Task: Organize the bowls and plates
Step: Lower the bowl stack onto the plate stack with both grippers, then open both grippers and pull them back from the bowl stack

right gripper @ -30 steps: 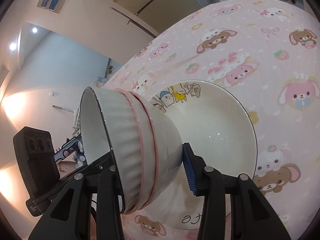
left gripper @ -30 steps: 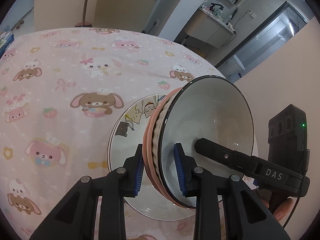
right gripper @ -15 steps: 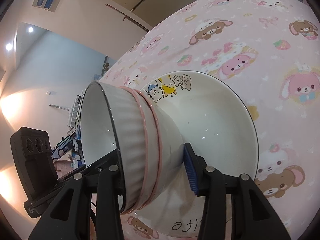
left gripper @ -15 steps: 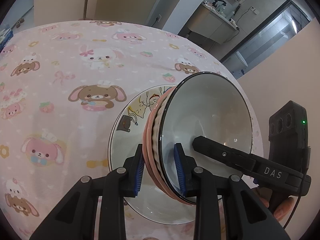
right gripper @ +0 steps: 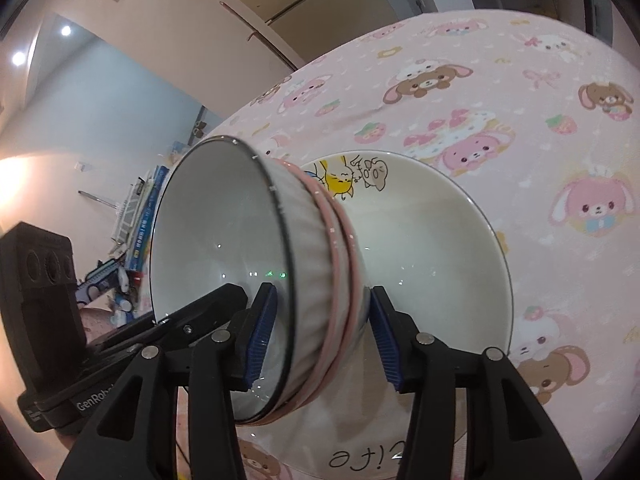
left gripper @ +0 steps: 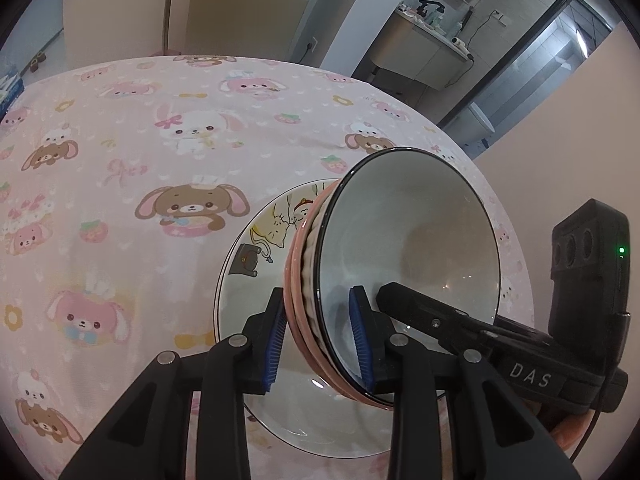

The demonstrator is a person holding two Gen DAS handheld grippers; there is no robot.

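Note:
A nested stack of bowls, white ribbed on top with pink-rimmed ones under it, is held on edge over a large white cartoon bowl on the table. My left gripper is shut on the stack's rim. My right gripper spans the stack from the other side, jaws around rim and base; the right pad looks just off the base. The cartoon bowl lies below the stack.
A round table with a pink bunny-and-bear cloth fills the view. Its far right edge borders a doorway. Books and clutter stand off the table at the left in the right wrist view.
The stack has tipped a little more upright and shifted slightly over the cartoon bowl. Both grippers keep their places on it.

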